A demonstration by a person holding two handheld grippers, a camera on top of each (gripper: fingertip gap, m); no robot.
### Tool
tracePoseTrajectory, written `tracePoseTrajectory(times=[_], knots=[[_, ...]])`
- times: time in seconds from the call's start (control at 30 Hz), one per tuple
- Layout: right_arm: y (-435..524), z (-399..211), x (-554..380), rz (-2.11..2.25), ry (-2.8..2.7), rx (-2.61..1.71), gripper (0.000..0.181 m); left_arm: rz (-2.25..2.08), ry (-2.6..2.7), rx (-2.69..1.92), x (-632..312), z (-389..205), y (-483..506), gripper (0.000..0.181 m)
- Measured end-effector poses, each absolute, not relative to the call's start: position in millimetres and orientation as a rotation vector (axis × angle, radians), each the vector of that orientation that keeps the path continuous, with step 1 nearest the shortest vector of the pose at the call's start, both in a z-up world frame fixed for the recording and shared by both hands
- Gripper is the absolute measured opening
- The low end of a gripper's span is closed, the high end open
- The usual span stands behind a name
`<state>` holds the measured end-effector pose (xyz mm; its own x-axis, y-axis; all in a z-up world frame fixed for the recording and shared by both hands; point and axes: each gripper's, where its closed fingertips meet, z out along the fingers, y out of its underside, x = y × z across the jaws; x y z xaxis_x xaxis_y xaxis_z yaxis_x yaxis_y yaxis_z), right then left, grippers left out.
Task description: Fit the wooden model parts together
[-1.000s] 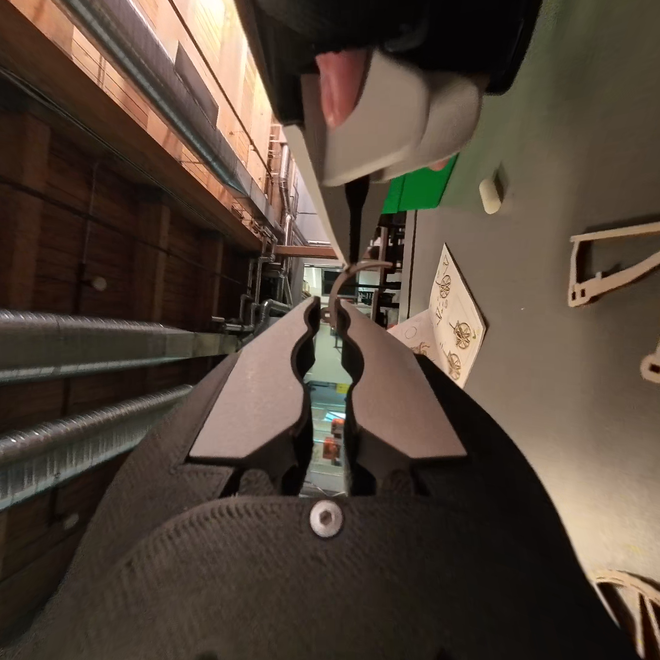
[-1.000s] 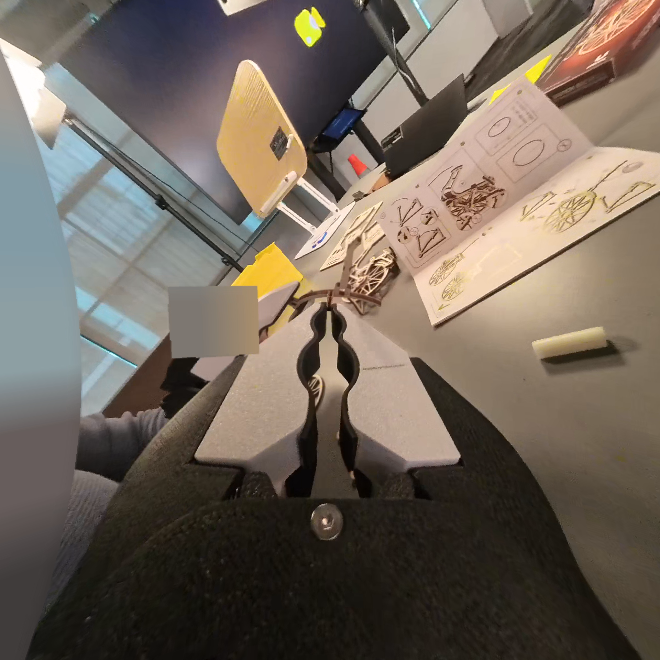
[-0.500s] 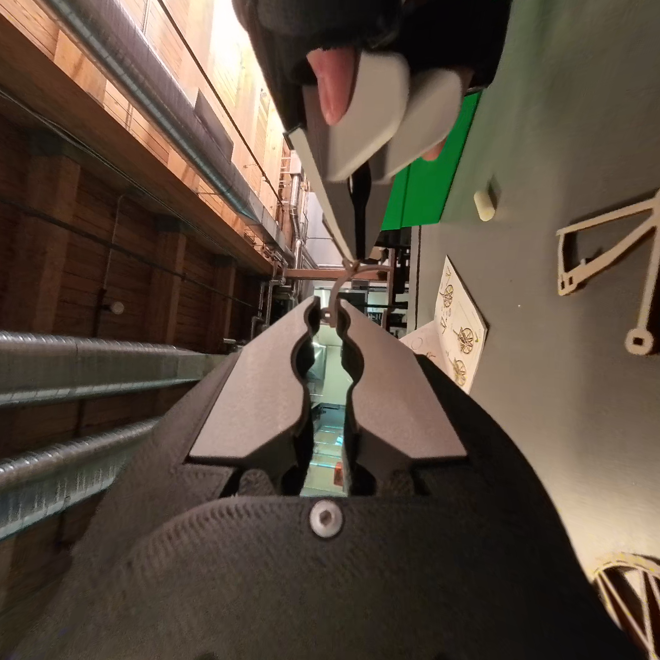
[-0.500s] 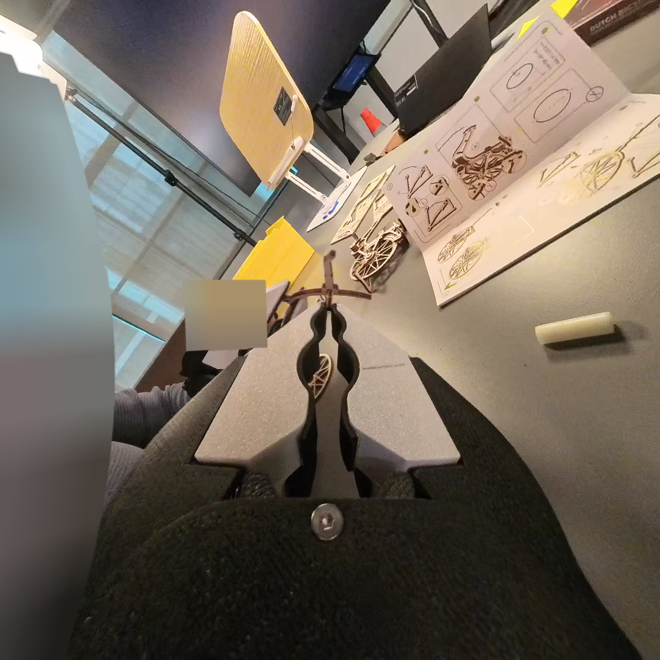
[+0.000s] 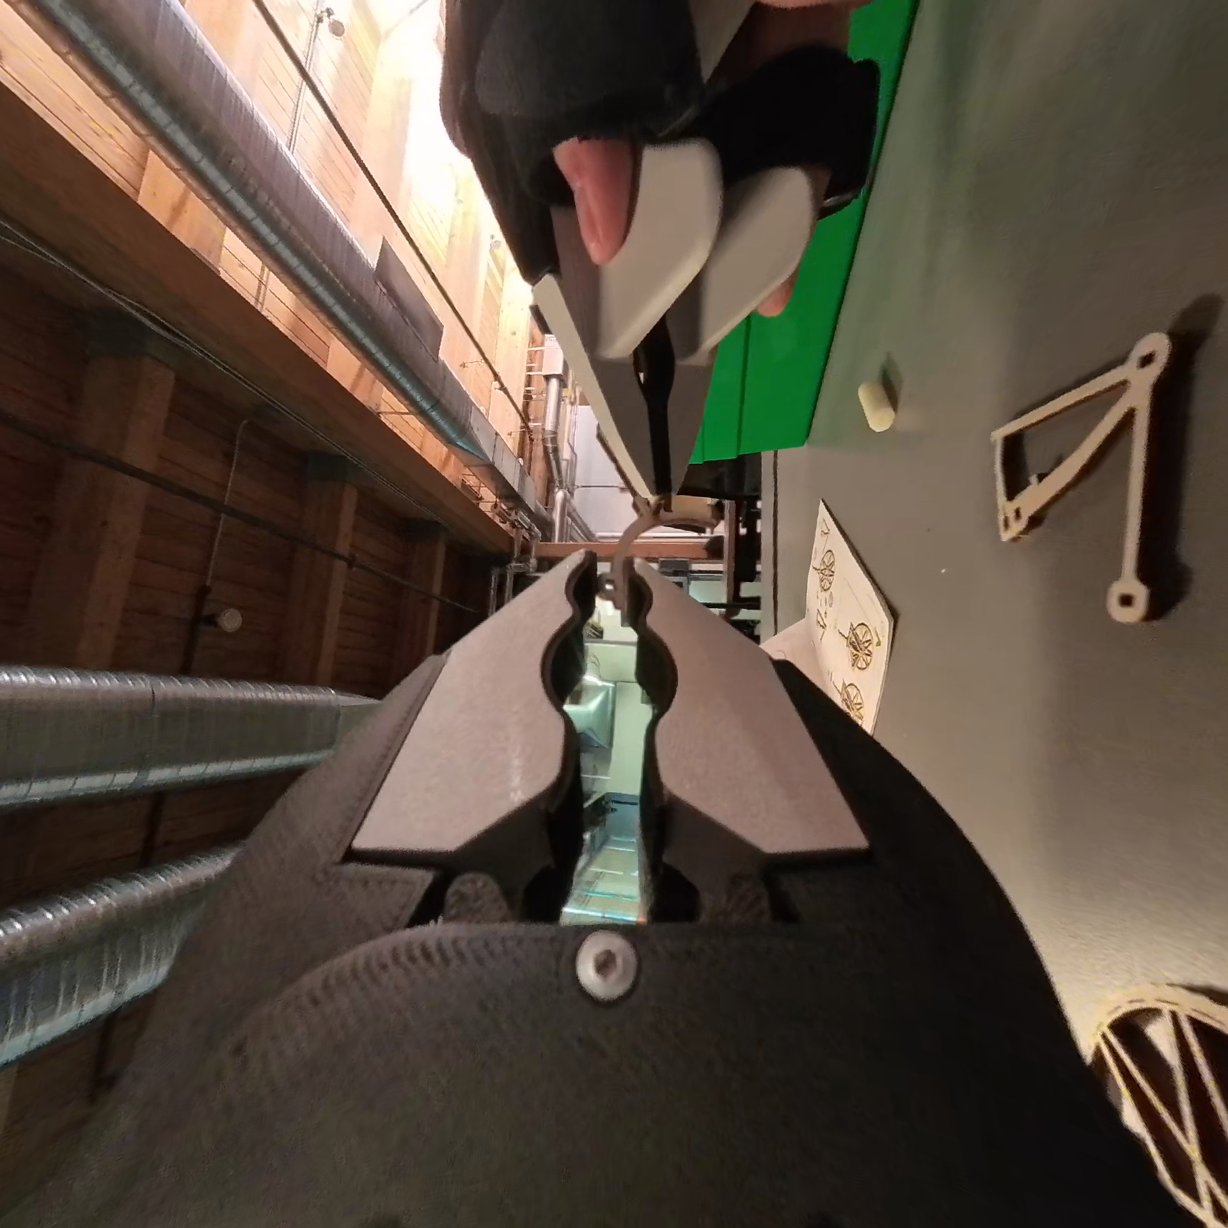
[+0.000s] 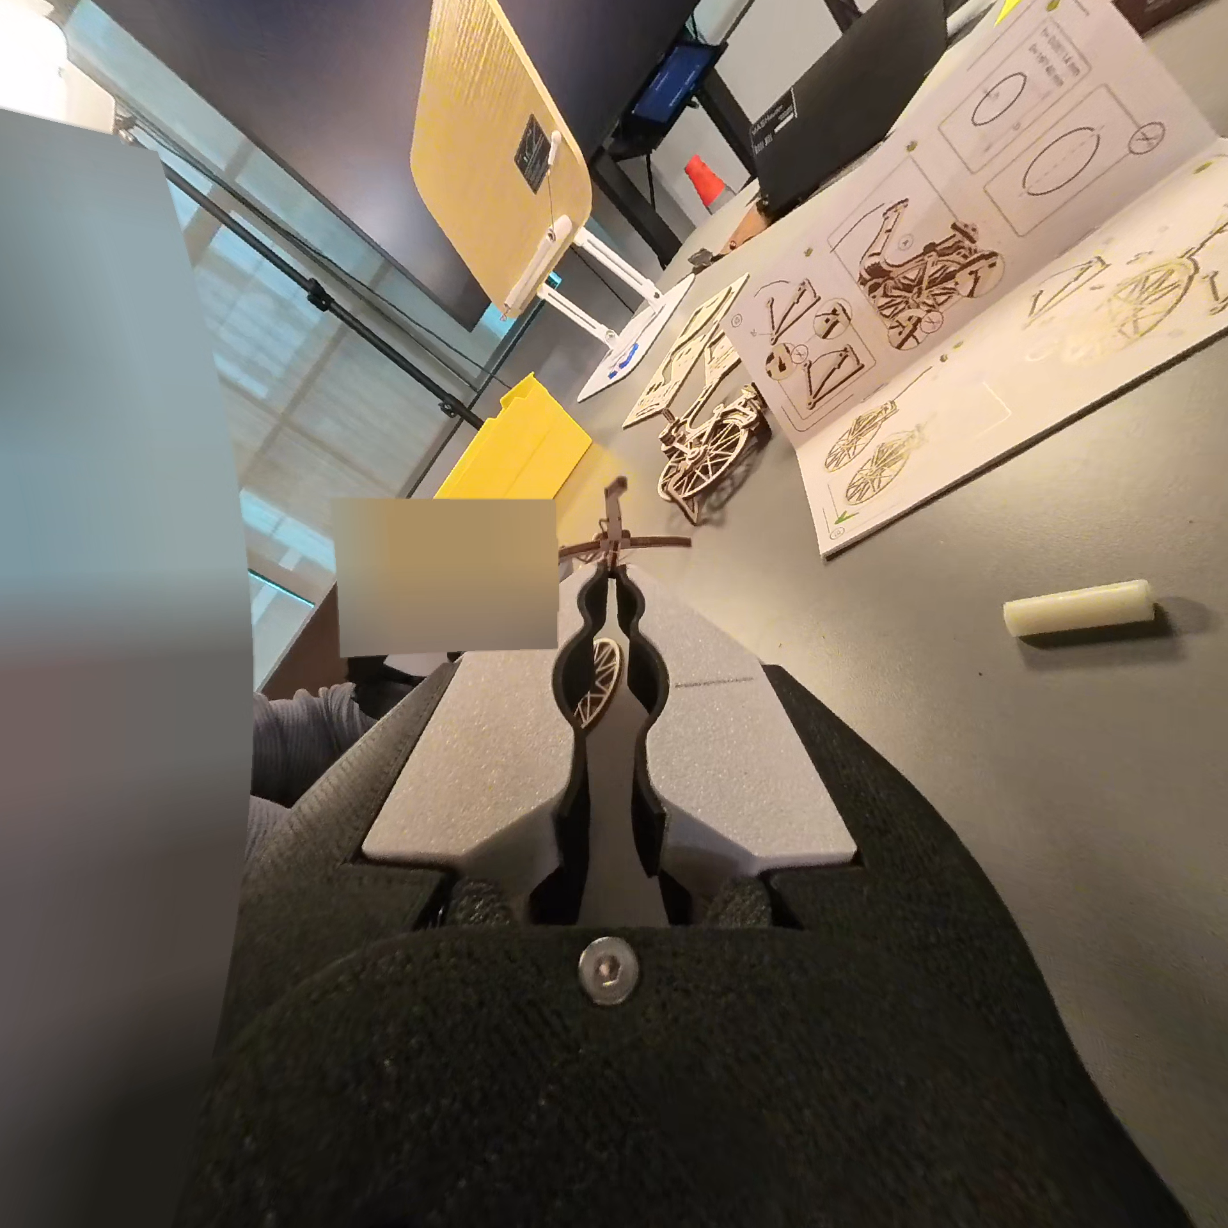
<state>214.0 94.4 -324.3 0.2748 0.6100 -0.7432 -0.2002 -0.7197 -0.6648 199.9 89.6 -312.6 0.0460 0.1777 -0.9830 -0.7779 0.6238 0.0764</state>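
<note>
A: Where the left gripper [image 5: 614,578] ends, its dark matte fingers, scalloped along the inner edges, stand slightly apart at the tips with a thin curved wooden strip [image 5: 628,551] lying against the right-hand fingertip; whether both tips bear on it I cannot tell.

B: Noted. Opposite it, the right gripper [image 5: 654,488] comes in tip to tip, pale grey fingers drawn together on the far end of that strip. A hand in a dark fingerless glove [image 5: 598,113] wraps its handle.

A: From the right wrist view, the right gripper [image 6: 613,577] is clamped on a small cross-shaped wooden assembly [image 6: 614,541]: a slim upright stem and a dark, gently bowed crossbar, held just past the tips, above the grey bench [image 6: 997,797].

B: Loose parts, relative to the left gripper: to its right on the bench lies a flat pale triangular frame piece [image 5: 1090,458] with a long arm ending in a square eyelet. Low right, a spoked wheel [image 5: 1169,1129], laser-cut with dark edges.

A: Ahead and right of the right gripper: a cream cylinder [image 6: 1076,608], an open instruction booklet [image 6: 997,266], and a partly built wooden bicycle [image 6: 711,445] on its side beside a cut-out parts sheet [image 6: 691,359].
</note>
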Motion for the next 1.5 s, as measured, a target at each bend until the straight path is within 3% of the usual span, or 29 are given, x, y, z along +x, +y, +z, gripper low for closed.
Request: tracePoseTrajectory(times=[0.33,0.57,0.8,1.07,1.17,1.3,1.5], knots=[[90.3,-321.1,214.0,1.47,-0.476,-1.772,0.0,0.731,1.364,-0.53,202.4,-313.2,81.7,0.006],[87.5,-317.2,216.2,1.404,-0.516,-1.75,0.0,0.532,1.29,-0.792,197.0,-309.5,88.4,0.007],[92.5,-366.3,236.3,0.87,-0.811,-2.102,0.0,0.102,1.144,-1.363,174.2,-329.4,114.8,0.007],[96.8,-402.9,240.9,0.625,-1.078,-2.18,0.0,-0.142,1.058,-1.503,175.2,-333.1,111.3,0.007],[93.9,-408.7,236.6,0.642,-1.077,-2.199,0.015,-0.186,1.036,-1.51,176.8,-332.7,108.9,0.007],[93.9,-401.9,236.6,0.682,-1.023,-2.185,0.048,-0.297,0.992,-1.533,180.4,-331.4,105.5,0.007],[94.5,-357.3,234.1,0.887,-0.868,-2.012,0.05,-0.459,0.923,-1.492,181.8,-317.0,100.7,0.007]])
